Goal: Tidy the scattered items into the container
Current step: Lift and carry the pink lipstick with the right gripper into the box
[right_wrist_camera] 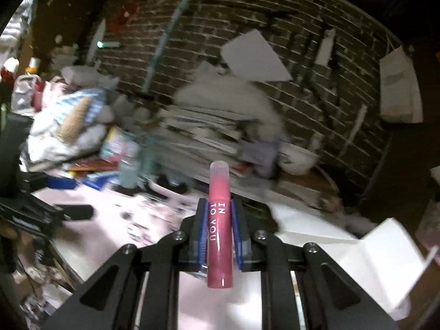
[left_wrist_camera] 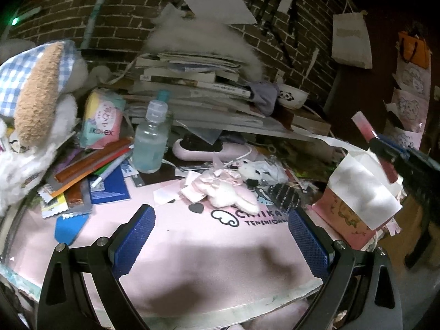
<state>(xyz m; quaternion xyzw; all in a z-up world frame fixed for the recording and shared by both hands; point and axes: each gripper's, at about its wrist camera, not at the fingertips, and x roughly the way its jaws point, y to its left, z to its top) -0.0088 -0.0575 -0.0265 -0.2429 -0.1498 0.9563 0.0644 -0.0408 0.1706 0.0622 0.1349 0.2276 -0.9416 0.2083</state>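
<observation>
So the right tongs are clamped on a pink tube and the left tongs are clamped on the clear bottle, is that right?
Not quite. The right tongs are indeed clamped on the pink tube, but the left tongs are open and hold nothing; the clear bottle stands apart on the desk, farther back. The left wrist view shows this.

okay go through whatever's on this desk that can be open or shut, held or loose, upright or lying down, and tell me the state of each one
left gripper: open, empty, over the pink mat.
right gripper: shut on the pink tube.
pink tube: held, clear of the desk.
clear bottle: upright, capped.
panda bowl: upright.
book stack: lying flat, closed.
pink box: open, white flaps raised.
</observation>
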